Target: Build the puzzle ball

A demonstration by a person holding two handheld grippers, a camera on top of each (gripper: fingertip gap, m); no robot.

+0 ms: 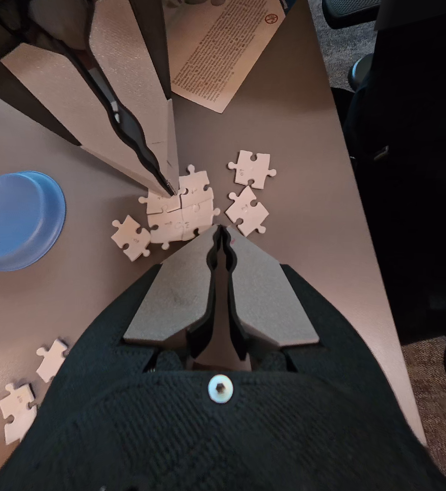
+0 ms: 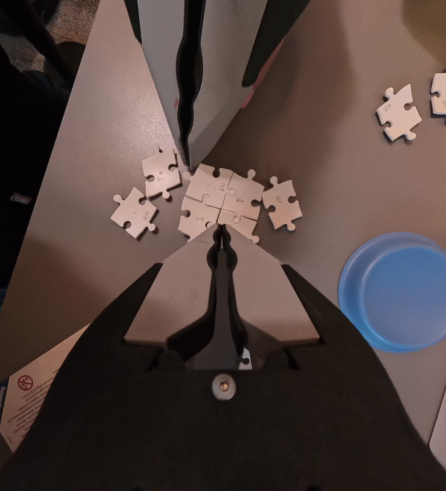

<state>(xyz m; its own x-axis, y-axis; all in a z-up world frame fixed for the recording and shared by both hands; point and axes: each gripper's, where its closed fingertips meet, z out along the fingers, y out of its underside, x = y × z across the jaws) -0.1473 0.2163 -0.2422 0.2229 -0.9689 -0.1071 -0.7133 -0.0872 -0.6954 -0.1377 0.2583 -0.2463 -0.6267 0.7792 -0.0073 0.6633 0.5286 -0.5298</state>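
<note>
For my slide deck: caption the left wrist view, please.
Two shut hand-held grippers, left and right, press on a joined four-piece puzzle patch amid loose pieces.

Four white pieces sit joined in a block (image 1: 180, 210) on the brown tabletop (image 1: 283, 127). The left tool (image 1: 220, 228), fingers pressed together, has its tip just at the block's near corner. The right tool (image 1: 172, 191) comes in from the far side, also closed, its tip touching the block's far piece. Loose pieces lie around: one (image 1: 131, 237) touching the block's left, two (image 1: 252, 170) (image 1: 245, 211) to the right, two more (image 1: 52, 360) (image 1: 17, 413) near the left edge. A blue dish (image 1: 17, 220) sits left; a printed card (image 1: 227, 53) lies beyond.
</note>
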